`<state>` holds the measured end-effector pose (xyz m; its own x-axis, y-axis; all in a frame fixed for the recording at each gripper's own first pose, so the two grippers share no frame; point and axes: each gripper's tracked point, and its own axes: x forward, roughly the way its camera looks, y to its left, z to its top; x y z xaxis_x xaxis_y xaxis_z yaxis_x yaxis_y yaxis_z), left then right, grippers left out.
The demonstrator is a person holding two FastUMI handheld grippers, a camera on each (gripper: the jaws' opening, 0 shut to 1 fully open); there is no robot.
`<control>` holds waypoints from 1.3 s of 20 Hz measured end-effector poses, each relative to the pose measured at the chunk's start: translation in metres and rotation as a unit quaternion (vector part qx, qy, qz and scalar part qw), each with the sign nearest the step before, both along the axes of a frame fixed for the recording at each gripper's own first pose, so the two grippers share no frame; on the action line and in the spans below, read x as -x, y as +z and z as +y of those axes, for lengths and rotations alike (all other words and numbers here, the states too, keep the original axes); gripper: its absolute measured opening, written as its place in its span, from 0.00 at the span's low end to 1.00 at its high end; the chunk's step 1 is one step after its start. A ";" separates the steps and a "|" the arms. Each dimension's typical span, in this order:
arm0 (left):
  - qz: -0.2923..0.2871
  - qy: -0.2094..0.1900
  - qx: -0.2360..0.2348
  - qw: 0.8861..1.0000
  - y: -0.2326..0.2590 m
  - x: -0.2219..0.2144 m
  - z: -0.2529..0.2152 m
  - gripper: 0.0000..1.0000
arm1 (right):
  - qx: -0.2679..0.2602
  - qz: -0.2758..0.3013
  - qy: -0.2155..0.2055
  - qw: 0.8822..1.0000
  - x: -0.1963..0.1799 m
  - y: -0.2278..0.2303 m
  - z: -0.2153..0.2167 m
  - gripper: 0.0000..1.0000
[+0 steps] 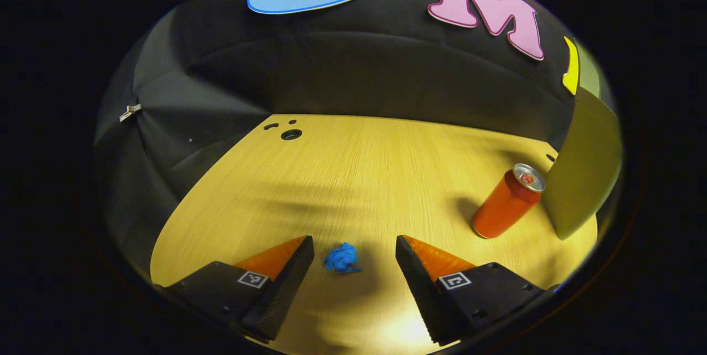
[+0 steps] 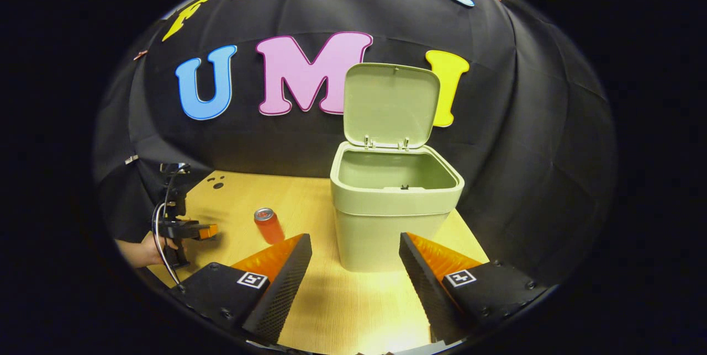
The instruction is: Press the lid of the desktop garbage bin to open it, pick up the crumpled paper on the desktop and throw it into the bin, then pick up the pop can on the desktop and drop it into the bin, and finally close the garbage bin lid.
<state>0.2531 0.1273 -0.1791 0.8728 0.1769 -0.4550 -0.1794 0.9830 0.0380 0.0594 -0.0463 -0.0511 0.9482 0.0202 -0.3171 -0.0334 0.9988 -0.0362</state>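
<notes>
In the left gripper view a small blue crumpled paper (image 1: 342, 259) lies on the wooden desktop (image 1: 359, 178), just ahead of and between the fingers of my open left gripper (image 1: 354, 250), untouched. An orange pop can (image 1: 508, 200) stands upright to the right, beside the pale green bin's wall (image 1: 585, 173). In the right gripper view the pale green bin (image 2: 395, 217) stands with its lid (image 2: 391, 104) raised upright. My right gripper (image 2: 355, 247) is open just in front of the bin, holding nothing. The pop can (image 2: 269, 226) is left of the bin, and the left gripper (image 2: 190, 230), held by a hand, is farther left.
Cable holes (image 1: 291, 134) sit at the far left corner of the desktop. The black cloth wall closes off the back and sides. Open wood stretches between the can and the desk's left edge.
</notes>
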 end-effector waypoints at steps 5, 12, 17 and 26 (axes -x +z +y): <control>0.025 0.016 -0.005 1.000 -0.026 -0.003 0.005 0.94 | -0.009 0.020 0.013 1.000 -0.009 -0.012 0.006 1.00; 0.041 0.031 0.009 0.999 -0.044 -0.011 0.009 0.75 | -0.012 0.021 0.029 0.999 -0.017 -0.014 0.007 1.00; 0.037 0.028 0.002 0.999 -0.044 -0.015 0.011 0.62 | -0.017 0.024 0.022 0.999 -0.020 -0.016 -0.001 1.00; 0.011 0.026 -0.017 0.999 -0.018 -0.012 0.008 0.35 | -0.019 0.025 0.016 0.999 -0.017 -0.023 -0.014 1.00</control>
<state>0.2646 0.1352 -0.1970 0.8512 0.2379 -0.4677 -0.2296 0.9703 0.0758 0.0761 -0.0600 -0.0745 0.9301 0.0625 -0.3619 -0.0652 0.9979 0.0049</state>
